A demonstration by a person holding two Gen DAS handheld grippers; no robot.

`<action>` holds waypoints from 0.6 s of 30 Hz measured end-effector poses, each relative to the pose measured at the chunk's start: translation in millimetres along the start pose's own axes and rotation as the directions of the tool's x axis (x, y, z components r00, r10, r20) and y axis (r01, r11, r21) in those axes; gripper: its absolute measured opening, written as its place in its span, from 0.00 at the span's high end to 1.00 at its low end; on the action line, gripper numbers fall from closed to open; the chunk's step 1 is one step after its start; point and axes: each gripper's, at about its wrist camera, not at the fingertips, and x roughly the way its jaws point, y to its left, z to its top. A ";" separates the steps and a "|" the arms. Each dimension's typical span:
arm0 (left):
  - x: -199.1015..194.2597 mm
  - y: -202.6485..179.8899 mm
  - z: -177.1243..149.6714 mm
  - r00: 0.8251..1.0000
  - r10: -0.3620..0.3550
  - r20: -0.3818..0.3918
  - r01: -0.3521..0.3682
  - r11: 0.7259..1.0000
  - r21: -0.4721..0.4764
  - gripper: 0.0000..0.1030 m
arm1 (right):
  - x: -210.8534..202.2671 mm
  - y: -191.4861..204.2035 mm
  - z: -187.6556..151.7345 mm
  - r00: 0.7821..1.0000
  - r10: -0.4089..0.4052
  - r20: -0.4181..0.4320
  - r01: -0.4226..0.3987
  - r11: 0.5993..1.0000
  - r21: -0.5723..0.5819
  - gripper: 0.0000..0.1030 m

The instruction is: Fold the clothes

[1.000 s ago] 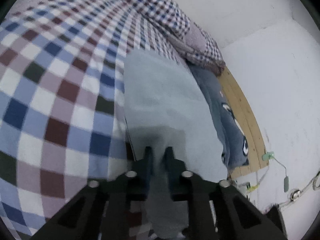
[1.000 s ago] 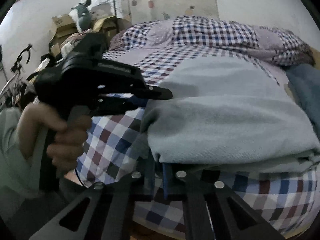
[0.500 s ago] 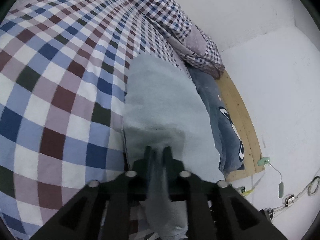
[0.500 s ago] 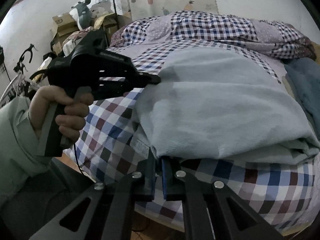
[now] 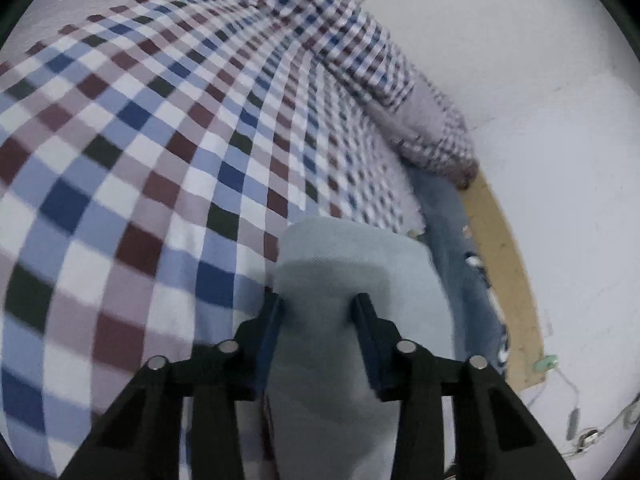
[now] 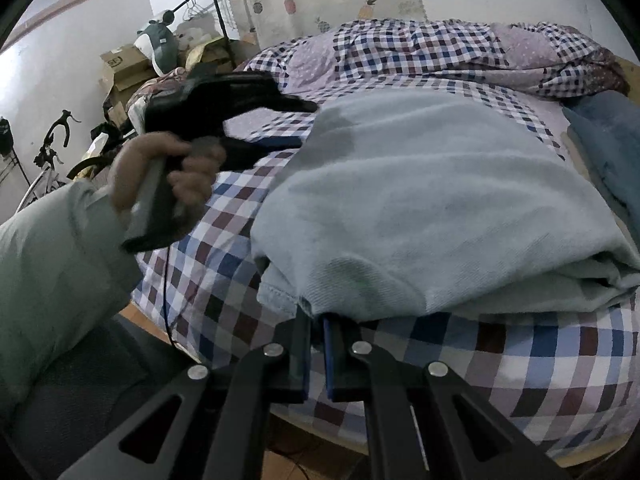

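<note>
A light blue garment [image 6: 420,200] lies folded in thick layers on the checked bedsheet [image 6: 520,360]. My right gripper [image 6: 316,318] is shut on its near hem, with the fingertips hidden under the cloth edge. My left gripper [image 6: 304,124], held by a hand [image 6: 168,168], hovers at the garment's far left corner. Its jaws are opening, one finger above the cloth and one below. In the left wrist view the left gripper [image 5: 319,304] stands apart over the garment [image 5: 352,256]. The cloth runs between the fingers [image 5: 276,312], and the pads do not press it.
A dark blue garment [image 6: 608,140] lies beside the pile on the right, next to the wooden bed edge [image 5: 504,260]. A crumpled checked quilt [image 6: 440,52] fills the far end of the bed. Boxes [image 6: 128,68] and a clothes rack [image 6: 216,4] stand at the left.
My left gripper's jaws have parted and let go of the garment, and it has drawn back and up. My right gripper stays shut on the hem and has shifted a little.
</note>
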 end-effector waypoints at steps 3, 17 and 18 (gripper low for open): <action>5.2 -3.8 9.0 1.000 -0.002 0.008 0.002 1.000 -0.003 0.75 | -0.2 0.8 -0.4 1.000 0.005 0.000 -0.005 1.000 -0.001 0.97; 30.9 -11.7 42.4 0.999 -0.006 0.032 0.006 1.000 0.008 0.87 | 5.4 11.0 -7.6 0.999 -0.037 -0.036 0.032 0.992 -0.121 0.98; 31.0 -9.7 41.2 0.999 -0.008 0.031 0.008 1.000 0.004 0.86 | 4.5 8.5 -8.5 0.999 -0.029 -0.033 0.026 0.994 -0.111 0.98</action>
